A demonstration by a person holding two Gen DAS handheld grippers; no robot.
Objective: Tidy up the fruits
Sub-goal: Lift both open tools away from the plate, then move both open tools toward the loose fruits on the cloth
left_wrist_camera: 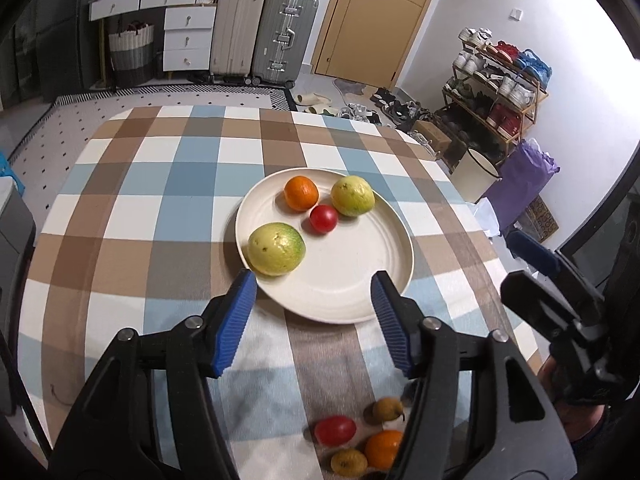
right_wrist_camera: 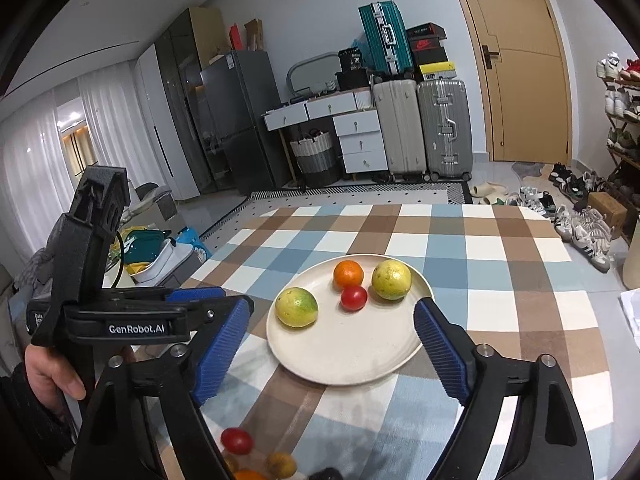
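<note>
A cream plate (left_wrist_camera: 344, 280) (right_wrist_camera: 360, 352) sits mid-table and holds an orange (left_wrist_camera: 301, 193) (right_wrist_camera: 348, 275), a red tomato (left_wrist_camera: 323, 219) (right_wrist_camera: 353, 298) and two yellow-green guavas (left_wrist_camera: 276, 249) (left_wrist_camera: 352, 195) (right_wrist_camera: 296, 306) (right_wrist_camera: 391, 279). My left gripper (left_wrist_camera: 314, 292) is open and empty above the plate's near rim. My right gripper (right_wrist_camera: 332, 324) is open and empty, also over the plate's near side. Loose fruits lie on the cloth near me: a tomato (left_wrist_camera: 335, 430) (right_wrist_camera: 237, 441), an orange (left_wrist_camera: 383, 449), and small yellow-brown fruits (left_wrist_camera: 387, 409) (left_wrist_camera: 348, 462) (right_wrist_camera: 281, 465).
The table wears a checked blue, brown and white cloth (left_wrist_camera: 180, 184) (right_wrist_camera: 500, 280). The right gripper's body shows at the right edge of the left wrist view (left_wrist_camera: 560, 300); the left gripper and hand show at the left of the right wrist view (right_wrist_camera: 100, 312). Suitcases, drawers and a shoe rack stand beyond.
</note>
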